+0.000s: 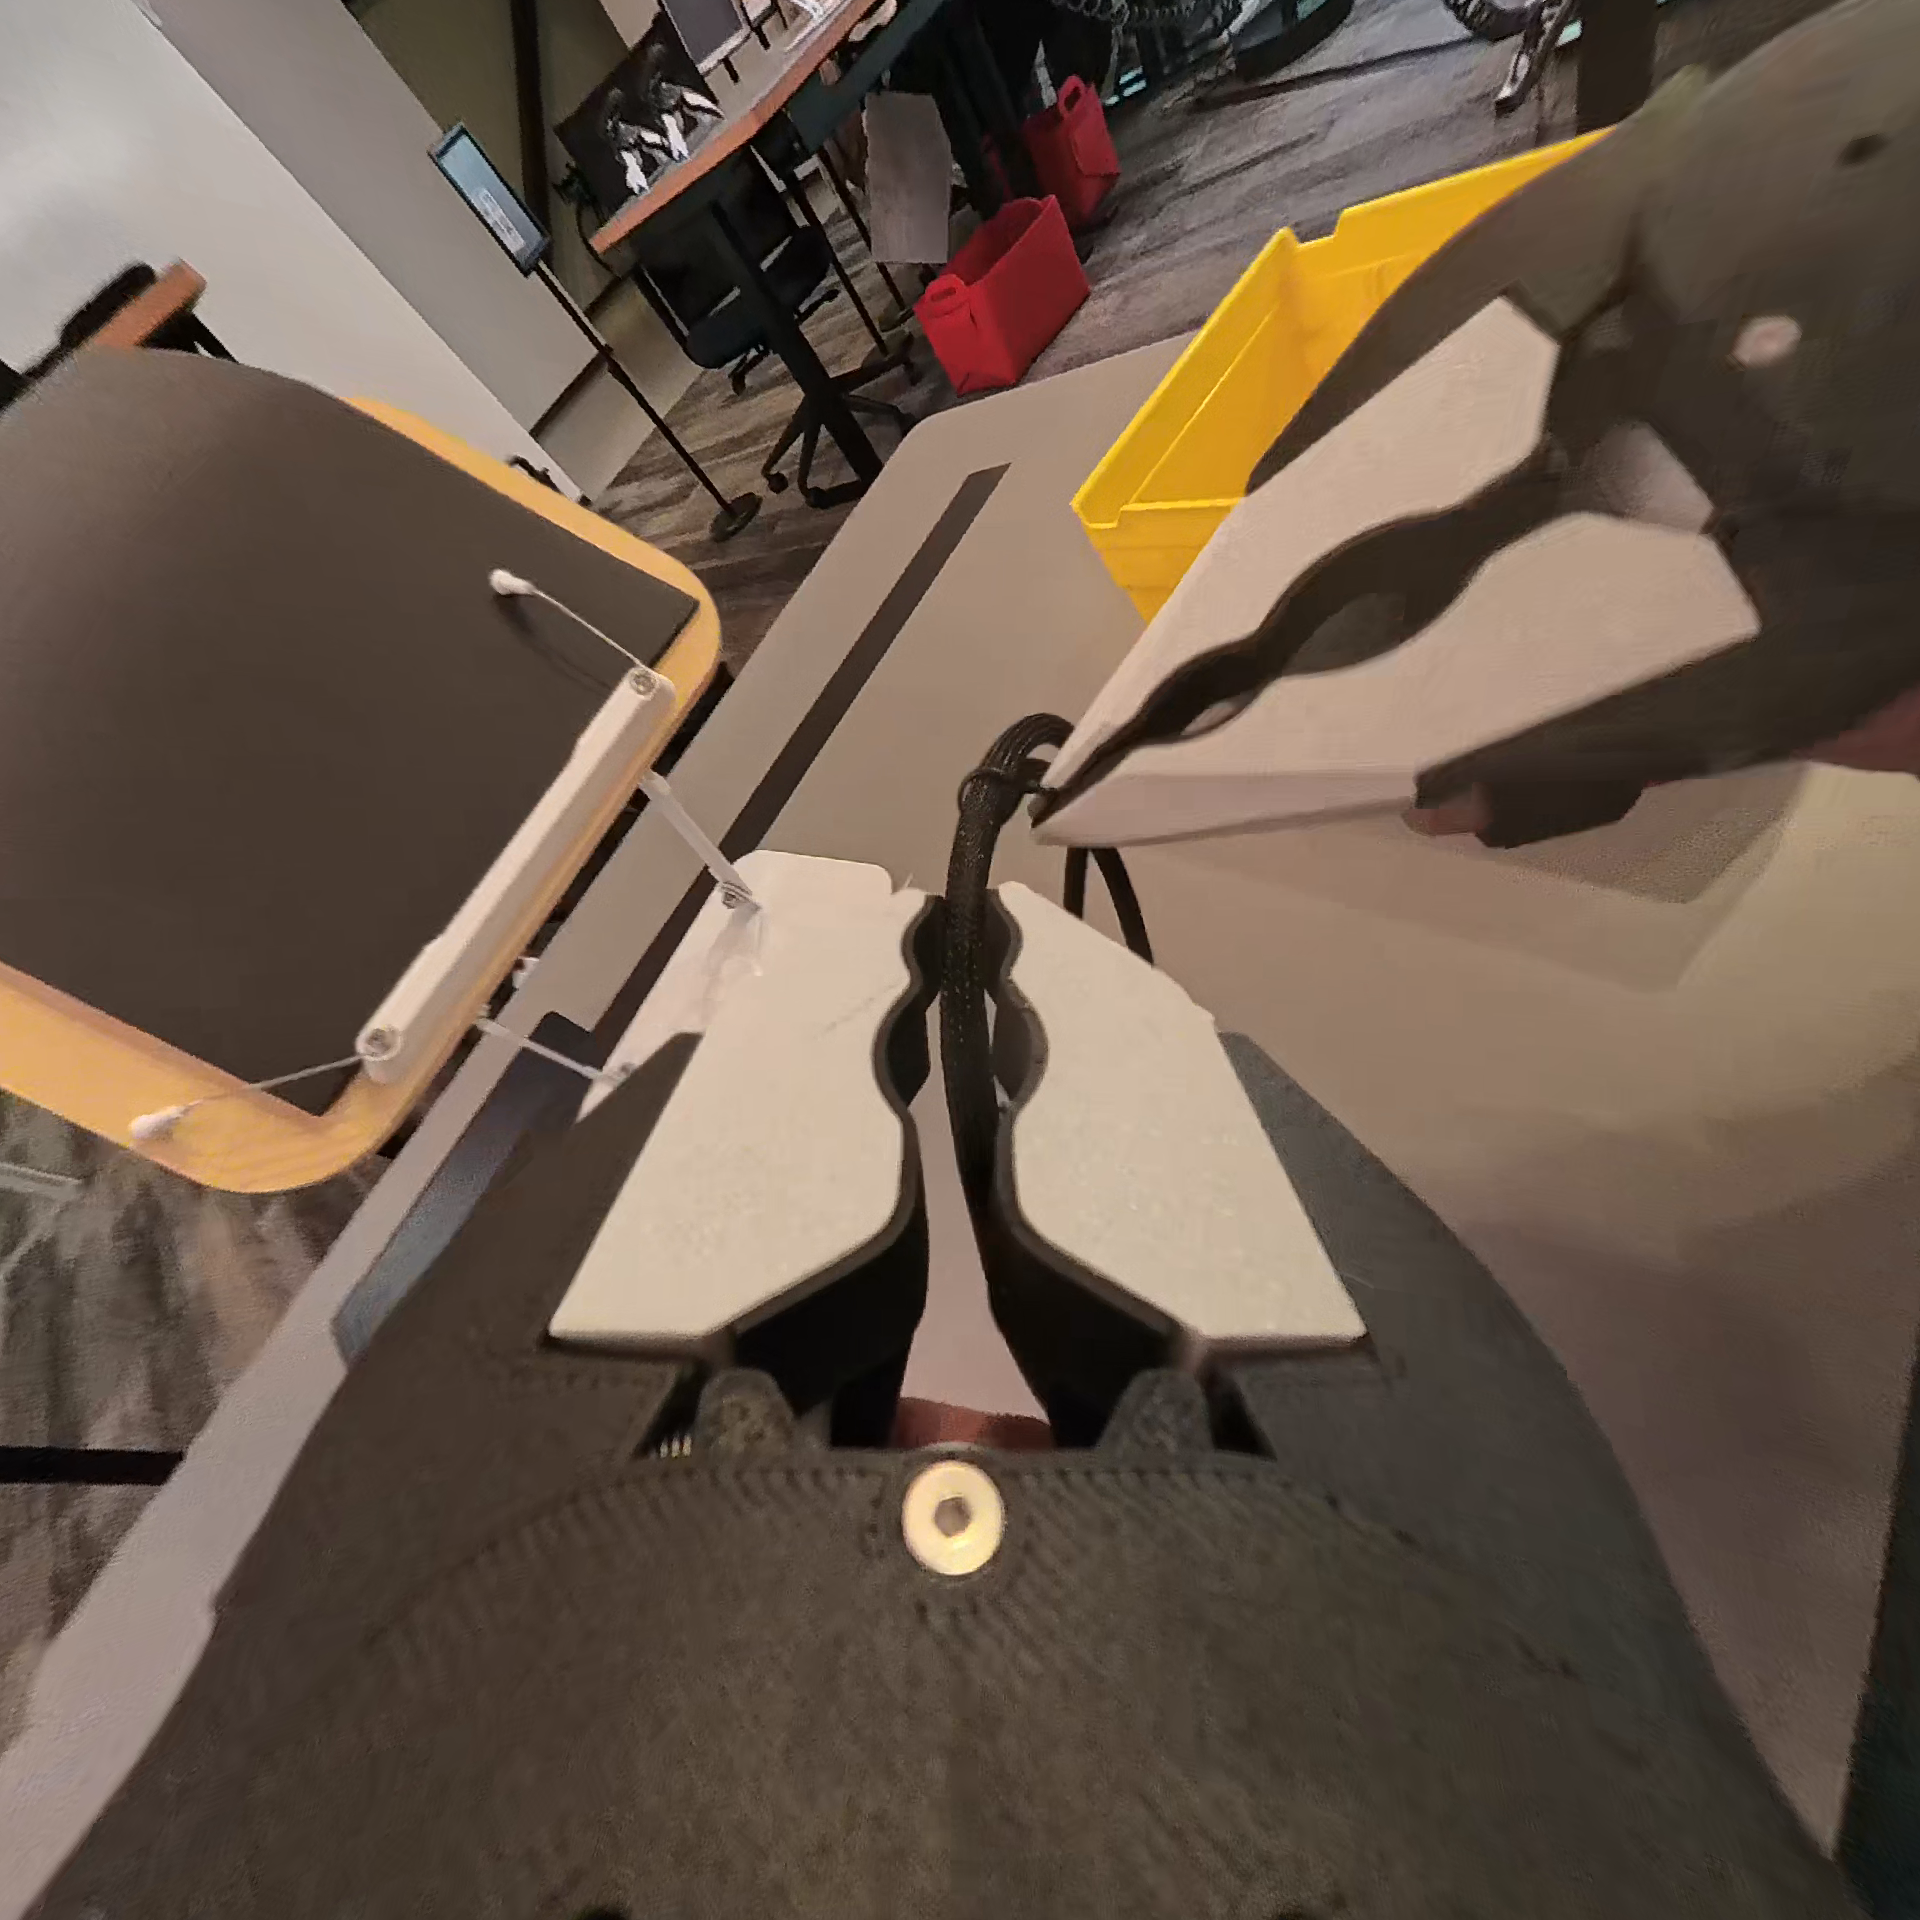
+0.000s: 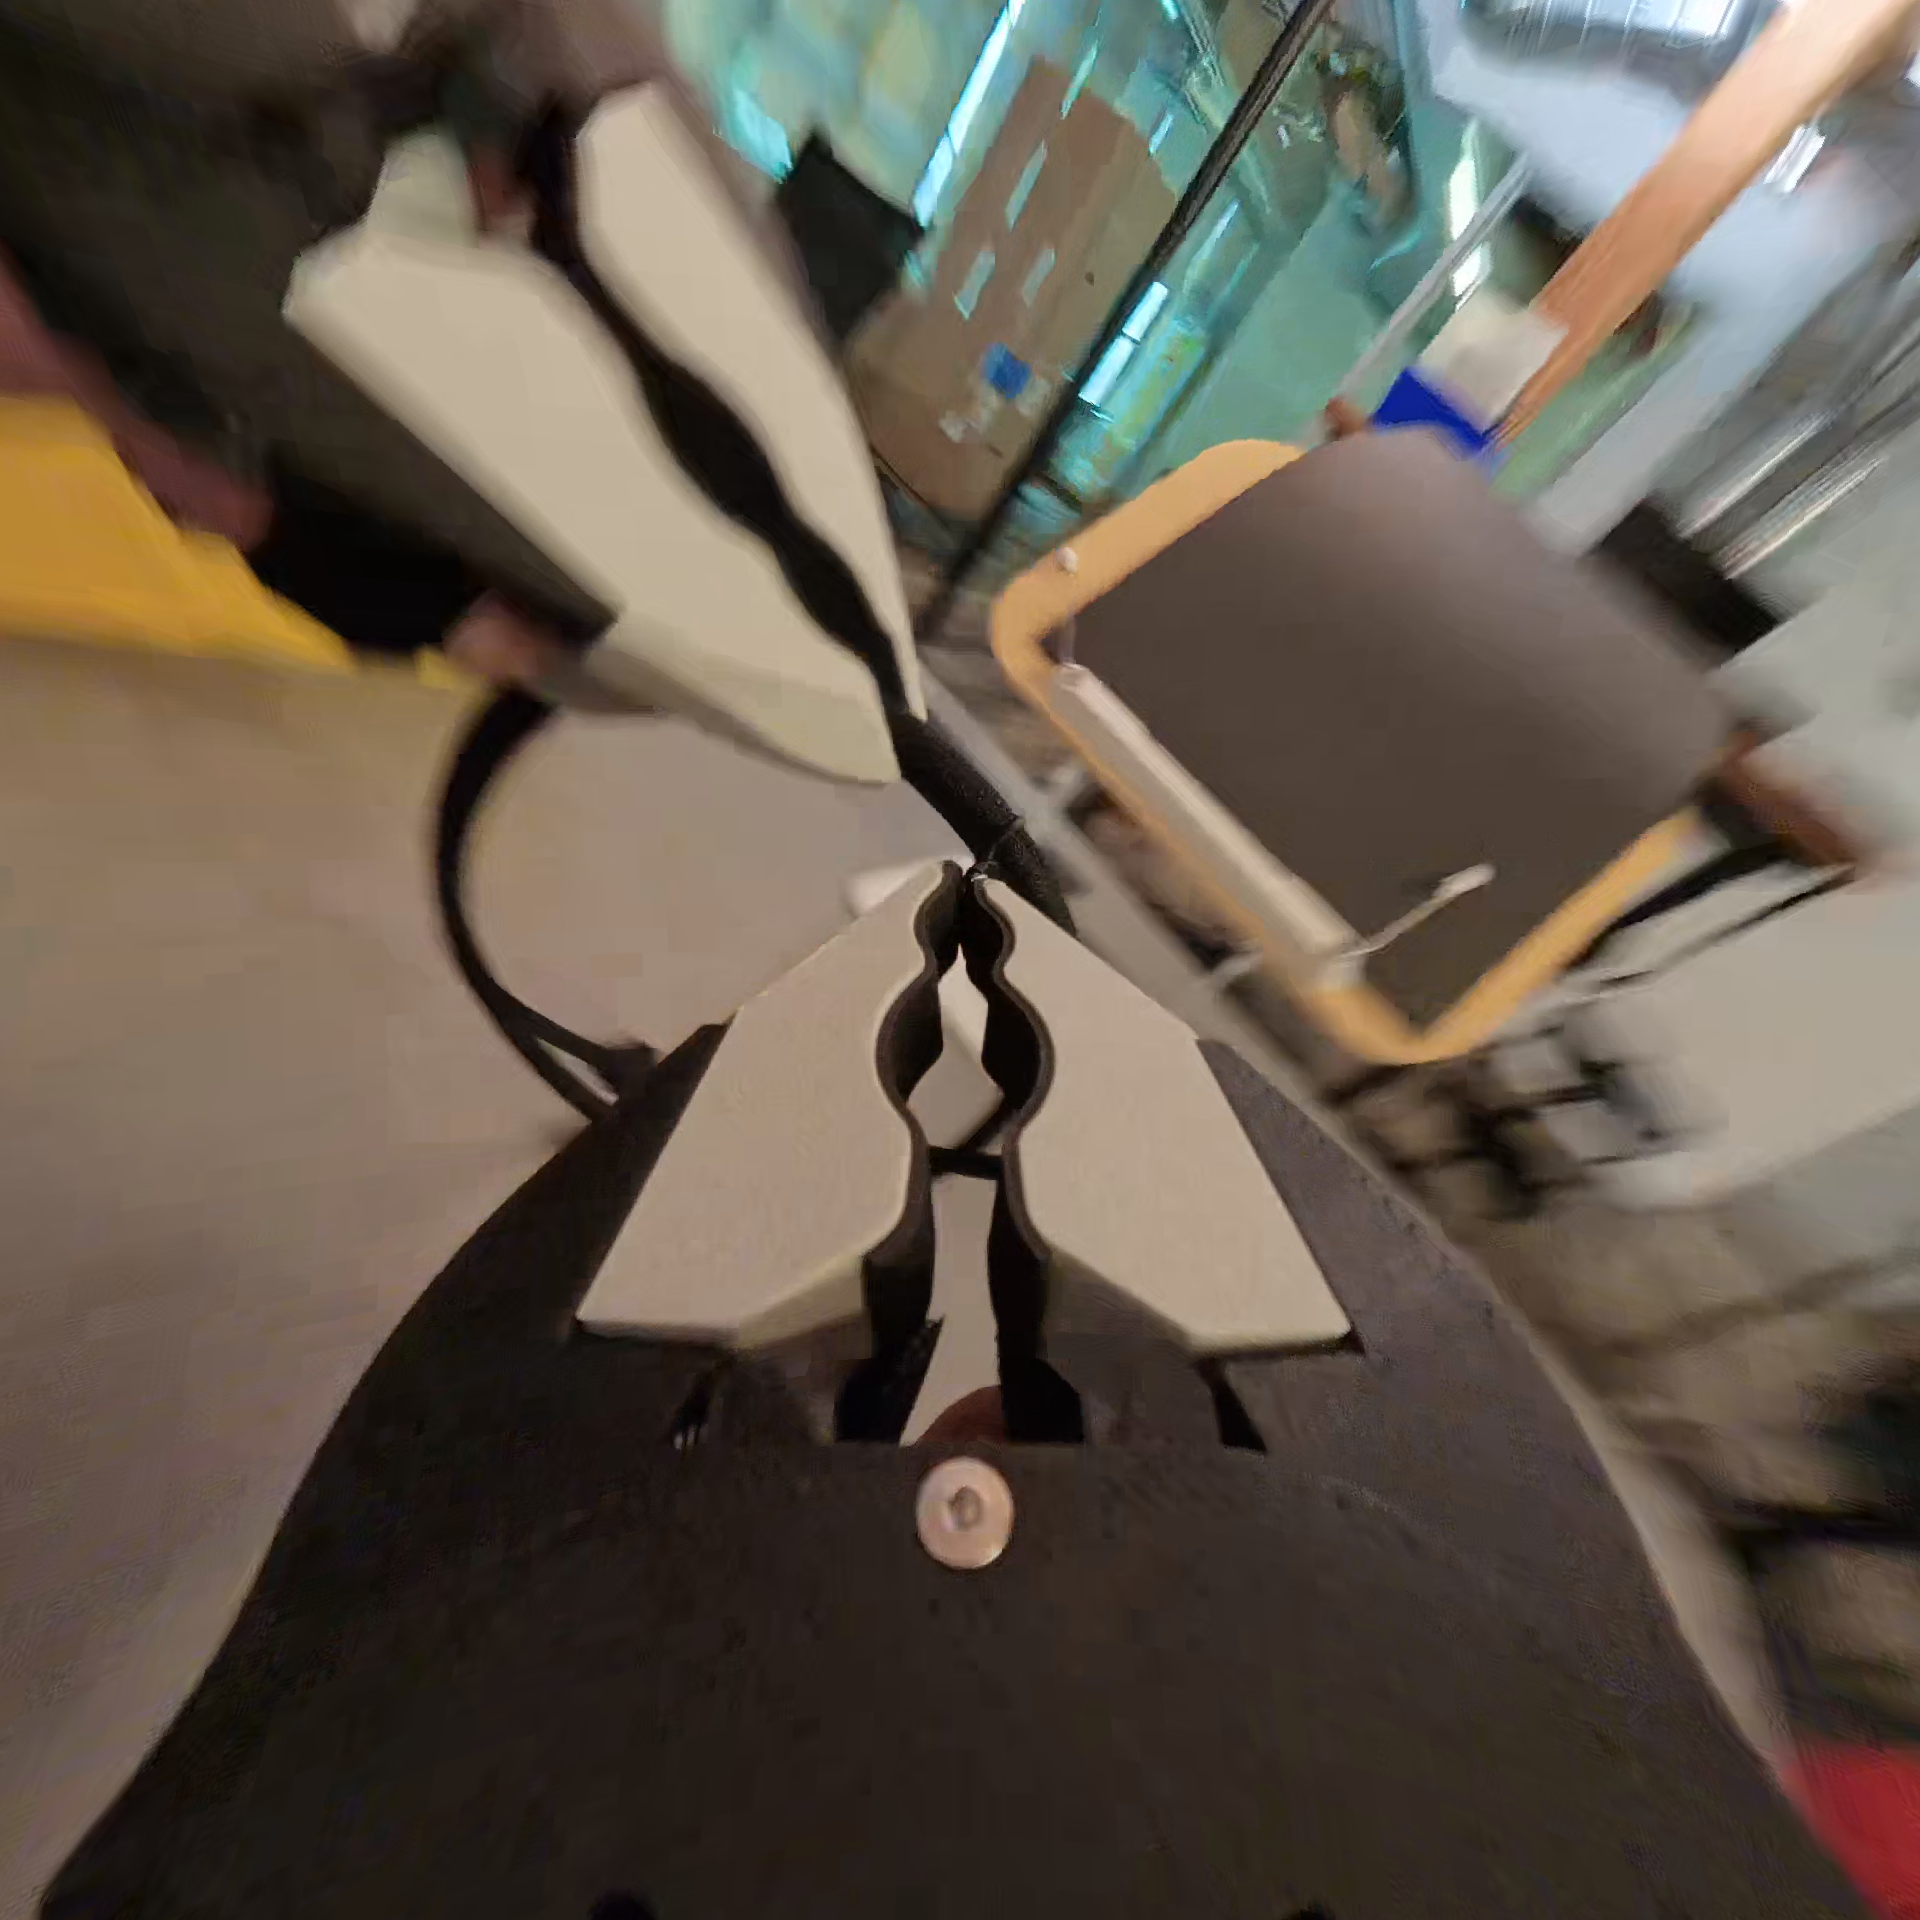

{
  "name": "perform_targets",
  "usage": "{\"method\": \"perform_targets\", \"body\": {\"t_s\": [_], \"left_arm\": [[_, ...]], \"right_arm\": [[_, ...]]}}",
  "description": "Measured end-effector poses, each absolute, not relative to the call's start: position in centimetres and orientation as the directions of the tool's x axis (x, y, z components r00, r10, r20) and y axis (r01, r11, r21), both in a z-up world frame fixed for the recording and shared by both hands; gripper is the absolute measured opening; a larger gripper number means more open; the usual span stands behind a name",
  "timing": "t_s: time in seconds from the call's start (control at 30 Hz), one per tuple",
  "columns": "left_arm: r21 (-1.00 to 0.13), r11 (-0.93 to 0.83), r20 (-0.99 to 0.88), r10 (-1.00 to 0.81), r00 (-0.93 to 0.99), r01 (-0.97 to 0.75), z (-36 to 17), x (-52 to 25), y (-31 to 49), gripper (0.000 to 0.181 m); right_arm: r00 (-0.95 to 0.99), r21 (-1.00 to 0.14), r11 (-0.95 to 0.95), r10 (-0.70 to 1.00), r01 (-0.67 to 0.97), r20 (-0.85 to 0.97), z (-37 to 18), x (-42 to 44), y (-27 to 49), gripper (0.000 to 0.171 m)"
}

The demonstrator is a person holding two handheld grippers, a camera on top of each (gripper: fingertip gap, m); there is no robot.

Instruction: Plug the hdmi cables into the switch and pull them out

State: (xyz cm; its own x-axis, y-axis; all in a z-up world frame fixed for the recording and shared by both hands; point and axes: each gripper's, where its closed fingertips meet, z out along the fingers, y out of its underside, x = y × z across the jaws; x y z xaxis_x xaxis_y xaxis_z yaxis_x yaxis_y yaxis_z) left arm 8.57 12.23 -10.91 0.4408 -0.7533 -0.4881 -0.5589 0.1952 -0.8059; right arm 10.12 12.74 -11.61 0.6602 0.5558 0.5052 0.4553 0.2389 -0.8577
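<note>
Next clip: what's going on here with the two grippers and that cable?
Both hand-held grippers are working one black braided HDMI cable above a grey table. The left hand-held gripper is shut on the cable, which runs lengthwise between its fingers. The right hand-held gripper pinches the cable bundle at its very tips. No switch is visible, and a yellow bin sits behind.

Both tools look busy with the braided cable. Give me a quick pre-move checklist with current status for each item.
1. Left tool closed on the braided cable: ok, the cable runs between its fingers.
2. Right tool gripping the cable's tie: tips are shut at it, hold cannot tell, the view is blurred.
3. HDMI plug located: not ok, no plug visible.
4. Switch located: not ok, not in either view.
5. Slack: ok, a cable loop lies on the grey table.
6. Clearance: yellow bin sits behind the right tool, apart from the cable: ok.
</note>
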Motion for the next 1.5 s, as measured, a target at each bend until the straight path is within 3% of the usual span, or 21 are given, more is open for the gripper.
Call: {"method": "perform_targets", "body": {"t_s": [0.03,0.1,0.13,0.23,0.37,0.47,0.57,0.73,0.9,1.27,1.37,1.5], "left_arm": [[-0.817,0.175,-0.464,-0.765,0.447,-0.549,-11.0,8.6,12.3,0.005],[-0.836,0.137,-0.418,-0.786,0.456,-0.531,-11.1,8.6,12.4,0.006],[-0.843,0.114,-0.394,-0.797,0.458,-0.525,-11.2,8.6,12.4,0.006],[-0.855,0.080,-0.359,-0.805,0.473,-0.512,-11.4,8.3,12.7,0.006],[-0.862,0.104,-0.375,-0.790,0.485,-0.497,-11.1,8.1,12.6,0.006],[-0.852,0.151,-0.421,-0.769,0.482,-0.502,-11.0,8.0,12.6,0.006],[-0.858,0.153,-0.412,-0.775,0.480,-0.490,-11.3,8.2,12.4,0.006],[-0.857,0.180,-0.435,-0.755,0.491,-0.482,-11.1,8.1,12.3,0.006],[-0.849,0.201,-0.458,-0.742,0.490,-0.490,-11.1,8.3,12.2,0.006],[-0.845,0.213,-0.473,-0.726,0.500,-0.490,-11.1,8.2,12.2,0.006],[-0.846,0.211,-0.471,-0.728,0.499,-0.490,-11.1,8.2,12.1,0.006],[-0.848,0.203,-0.463,-0.732,0.499,-0.490,-10.8,8.3,12.1,0.006]], "right_arm": [[0.581,-0.728,0.297,0.452,0.618,0.677,-11.7,10.4,13.0,0.000],[0.331,-0.408,0.345,0.262,0.845,0.907,-11.9,10.4,13.2,0.000],[0.245,-0.314,0.345,0.228,0.885,0.942,-12.1,10.2,13.3,0.000],[0.197,-0.272,0.364,0.230,0.891,0.953,-12.3,10.1,13.7,0.000],[0.437,-0.558,0.366,0.365,0.745,0.822,-11.7,9.8,13.2,0.003],[0.599,-0.815,0.269,0.568,0.513,0.564,-12.1,9.2,12.3,0.014],[0.670,-0.965,0.126,0.699,0.230,0.251,-12.2,8.9,12.0,0.011],[0.607,-0.976,-0.113,0.768,-0.186,-0.205,-11.0,9.5,12.2,0.008],[0.521,-0.919,-0.230,0.767,-0.321,-0.374,-11.1,9.4,12.5,0.003],[0.456,-0.861,-0.272,0.757,-0.431,-0.467,-10.9,9.4,12.5,0.000],[0.555,-0.936,-0.174,0.767,-0.305,-0.323,-11.0,9.3,12.4,0.000],[0.712,-0.984,0.103,0.679,0.147,0.178,-11.1,8.9,12.5,0.000]]}}
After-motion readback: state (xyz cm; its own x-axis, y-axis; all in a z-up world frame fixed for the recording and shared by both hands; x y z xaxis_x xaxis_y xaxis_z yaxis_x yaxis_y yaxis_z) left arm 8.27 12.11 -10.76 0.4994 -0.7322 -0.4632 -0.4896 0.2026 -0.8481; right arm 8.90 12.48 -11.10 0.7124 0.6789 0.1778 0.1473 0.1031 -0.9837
